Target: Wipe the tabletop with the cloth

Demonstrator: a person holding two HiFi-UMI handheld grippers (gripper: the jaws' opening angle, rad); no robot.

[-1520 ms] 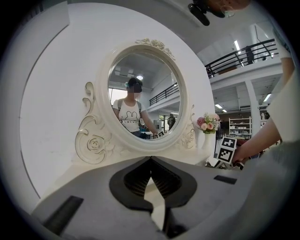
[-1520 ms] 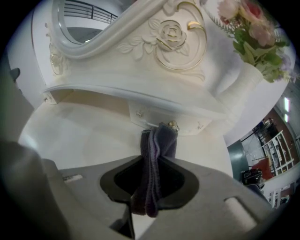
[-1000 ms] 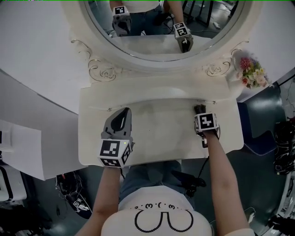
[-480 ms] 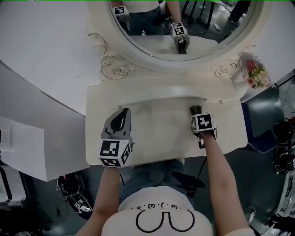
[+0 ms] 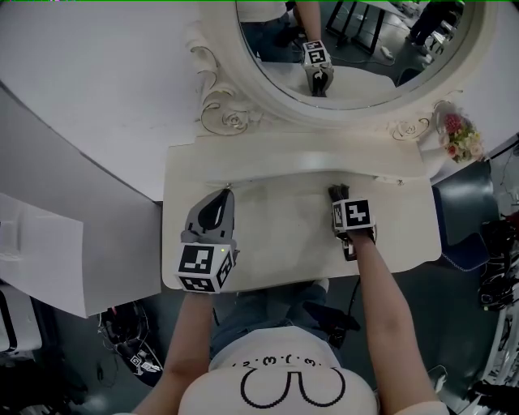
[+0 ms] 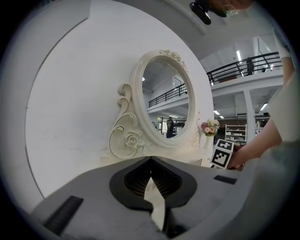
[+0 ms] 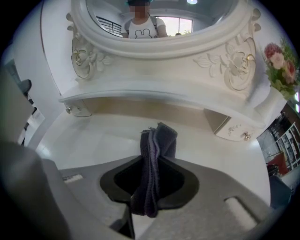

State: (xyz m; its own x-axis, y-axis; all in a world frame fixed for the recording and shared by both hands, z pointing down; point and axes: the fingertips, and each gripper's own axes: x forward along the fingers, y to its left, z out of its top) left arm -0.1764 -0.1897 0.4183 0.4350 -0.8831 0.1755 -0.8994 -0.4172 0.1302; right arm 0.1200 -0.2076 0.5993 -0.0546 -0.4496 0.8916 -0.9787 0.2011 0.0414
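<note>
In the head view the cream desk stands below the oval mirror; the left tongs rest on the desk below the mirror's left scroll, tips pointing toward the mirror; the right tongs lie on the desk below the mirror's middle, with the dark cloth at their tips, touching the desktop; pink flowers stand to the right of the mirror.

In the left gripper view the left tongs are closed, jaw against jaw at the tips, with nothing held between them; the mirror rises ahead, the flowers just to its right; the marker cube of the other tongs shows below the flowers, a hand behind it.

In the right gripper view the right tongs are clamped on the cloth, a folded dark grey strip standing upright between the jaws, its upper end poking out toward the mirror; the desk spreads pale below the mirror's frame; the flowers sit at the mirror's right.
</note>
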